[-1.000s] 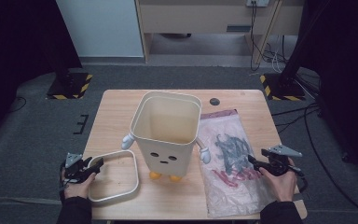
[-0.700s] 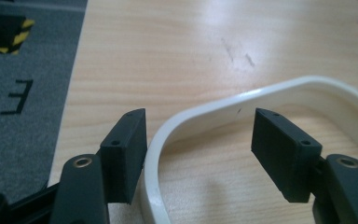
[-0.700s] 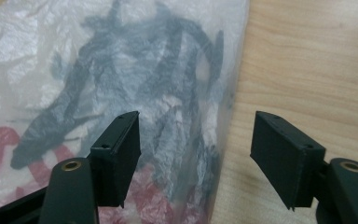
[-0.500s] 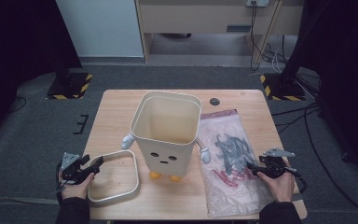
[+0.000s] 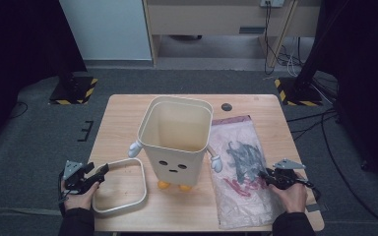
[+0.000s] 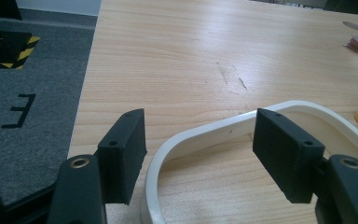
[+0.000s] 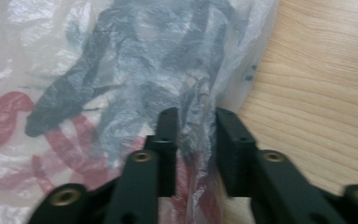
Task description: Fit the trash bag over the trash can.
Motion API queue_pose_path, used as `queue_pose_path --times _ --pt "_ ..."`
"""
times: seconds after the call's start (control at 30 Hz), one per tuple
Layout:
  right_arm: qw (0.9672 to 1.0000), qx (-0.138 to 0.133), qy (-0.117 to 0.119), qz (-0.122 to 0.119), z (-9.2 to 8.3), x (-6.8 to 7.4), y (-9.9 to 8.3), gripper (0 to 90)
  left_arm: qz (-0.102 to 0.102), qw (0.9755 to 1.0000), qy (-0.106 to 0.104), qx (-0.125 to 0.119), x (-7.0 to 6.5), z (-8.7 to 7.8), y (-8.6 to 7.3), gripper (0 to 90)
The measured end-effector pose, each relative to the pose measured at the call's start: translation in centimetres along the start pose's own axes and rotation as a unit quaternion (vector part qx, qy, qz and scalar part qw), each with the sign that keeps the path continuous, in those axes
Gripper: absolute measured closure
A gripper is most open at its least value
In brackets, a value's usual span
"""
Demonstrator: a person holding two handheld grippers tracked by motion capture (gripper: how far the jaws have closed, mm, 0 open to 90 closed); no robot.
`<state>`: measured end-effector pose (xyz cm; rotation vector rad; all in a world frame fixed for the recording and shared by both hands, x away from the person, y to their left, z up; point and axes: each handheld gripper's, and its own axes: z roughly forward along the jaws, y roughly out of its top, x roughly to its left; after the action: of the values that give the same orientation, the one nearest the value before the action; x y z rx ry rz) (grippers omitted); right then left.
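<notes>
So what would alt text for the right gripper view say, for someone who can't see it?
Two black tongs have just been closing on a fold of a clear plastic bag printed in grey and red. The bag lies on a wooden table, whose bare top shows at the right.

You see a cream bin (image 5: 177, 140) with a dotted face and orange feet, a clear bag (image 5: 241, 167) printed grey and red, and a pale wood tabletop (image 5: 123, 123).

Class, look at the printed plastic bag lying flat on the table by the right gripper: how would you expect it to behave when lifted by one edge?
The plastic bag looks thin and crinkled, so it would probably droop limply rather than keep its shape. A fold of it bunches between the jaws of the right gripper, which have just been closing, suggesting it gathers easily. Its glossy film may slip from a light pinch.
</notes>
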<state>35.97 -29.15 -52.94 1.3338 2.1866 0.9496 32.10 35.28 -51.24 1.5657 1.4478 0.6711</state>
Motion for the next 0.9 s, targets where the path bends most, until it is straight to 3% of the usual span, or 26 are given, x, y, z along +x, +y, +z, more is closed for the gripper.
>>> queue_pose_path --times 0.1,0.17,0.23,0.3,0.47,0.63,0.77,0.9 --pt "1.0 0.001 0.007 0.005 0.3 0.3 0.2 86.0 0.001 1.0 -0.001 -0.005 -0.1 0.0 0.1 34.4" --pt "0.9994 -0.005 0.027 0.024 0.3 0.4 0.3 89.6 0.0 1.0 -0.002 -0.008 -0.2 -0.1 0.2 34.4" --pt "0.9968 -0.033 0.049 0.054 0.1 0.3 0.5 90.0 -0.001 0.9999 -0.006 -0.013 -0.2 -0.3 0.3 34.4" --pt "0.9914 -0.076 0.069 0.08 -0.6 0.2 0.9 90.0 -0.001 0.9998 -0.005 -0.018 -0.2 -0.4 0.4 34.4" --pt "0.9685 -0.183 0.103 0.134 -2.6 -0.4 1.5 90.0 0.001 0.9996 -0.007 -0.027 -0.5 -0.6 0.7 34.6" --pt "0.9469 -0.251 0.119 0.162 -4.0 -0.9 2.2 90.0 0.0 0.9995 -0.011 -0.031 -0.6 -0.6 0.8 34.6" --pt "0.9359 -0.287 0.119 0.166 -5.0 -0.7 3.2 90.0 -0.001 0.9992 -0.014 -0.037 -0.8 -0.8 0.9 34.6" --pt "0.9208 -0.333 0.117 0.165 -6.2 -0.6 4.8 90.0 -0.002 0.9992 -0.015 -0.037 -0.8 -0.7 0.9 34.6"
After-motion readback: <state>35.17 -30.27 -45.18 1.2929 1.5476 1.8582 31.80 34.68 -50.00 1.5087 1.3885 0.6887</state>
